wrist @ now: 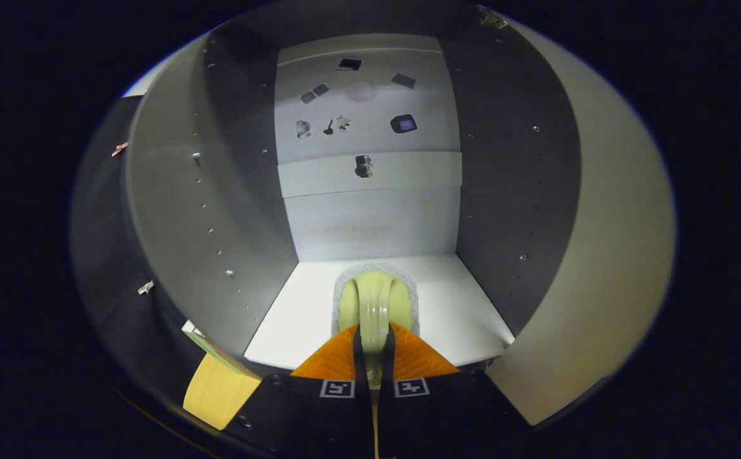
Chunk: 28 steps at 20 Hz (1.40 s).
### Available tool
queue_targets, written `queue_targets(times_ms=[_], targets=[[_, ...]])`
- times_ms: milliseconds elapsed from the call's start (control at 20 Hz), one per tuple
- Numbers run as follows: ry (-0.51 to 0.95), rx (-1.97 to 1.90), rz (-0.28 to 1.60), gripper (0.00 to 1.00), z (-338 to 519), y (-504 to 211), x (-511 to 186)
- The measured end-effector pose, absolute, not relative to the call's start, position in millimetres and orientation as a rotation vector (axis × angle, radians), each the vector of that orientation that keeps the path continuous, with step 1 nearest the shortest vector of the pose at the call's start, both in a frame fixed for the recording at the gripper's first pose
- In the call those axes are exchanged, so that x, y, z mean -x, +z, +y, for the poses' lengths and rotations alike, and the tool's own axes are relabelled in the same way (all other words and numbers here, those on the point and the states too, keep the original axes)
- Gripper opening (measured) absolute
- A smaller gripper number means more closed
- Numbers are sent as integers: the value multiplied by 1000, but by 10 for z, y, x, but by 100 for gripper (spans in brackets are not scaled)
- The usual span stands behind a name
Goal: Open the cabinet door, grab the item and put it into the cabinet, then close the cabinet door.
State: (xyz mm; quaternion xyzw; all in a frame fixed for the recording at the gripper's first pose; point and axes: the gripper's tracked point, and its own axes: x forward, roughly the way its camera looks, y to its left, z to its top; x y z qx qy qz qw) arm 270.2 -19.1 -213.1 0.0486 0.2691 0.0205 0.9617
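Note:
My gripper (374, 335) reaches into the open cabinet (511, 191), and both fingers (332, 363) are shut on the arched handle of a pale cream brush-like item (377, 299) with a fuzzy grey-white rim. The item sits on or just above the cabinet's white floor (460, 306), roughly midway between the grey side walls and short of the back panel (370, 223). Its underside is hidden, so contact with the floor is unclear.
Small dark stickers dot the upper back panel (402, 123). A dark panel with small metal fittings (146, 288) stands left of the opening. A pale curved panel (606, 255) flanks the right side. A yellow wooden block (217, 389) lies below the cabinet's front left corner.

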Motion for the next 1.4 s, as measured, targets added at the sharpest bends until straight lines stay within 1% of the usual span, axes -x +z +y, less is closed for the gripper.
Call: queue_targets(times_ms=[200,500,550,600,650,750,1000,1050,1100,1150,1200,1250,1300,1400], targets=[[52,-123,616,8,-63,-2433,-2906],[26,-179,567,7,-41,-2505,-3359],[20,-203,567,10,-49,-2494,-3404],[12,-229,562,10,-66,-2493,-3448],[3,-254,567,15,-91,-2499,-3440],[-5,-280,555,15,-129,-2477,-3493],[-7,-261,529,21,-123,-2557,-3621],[8,-252,529,24,-97,-2550,-3589],[19,-231,508,28,-70,-2548,-3621],[27,-204,472,37,-67,-2472,-3634],[33,-174,429,37,-68,-2398,-3648],[41,-137,386,43,-61,-2295,-3640],[48,-106,362,43,-57,-2210,-3582],[88,-33,333,49,-12,-2073,-3384]])
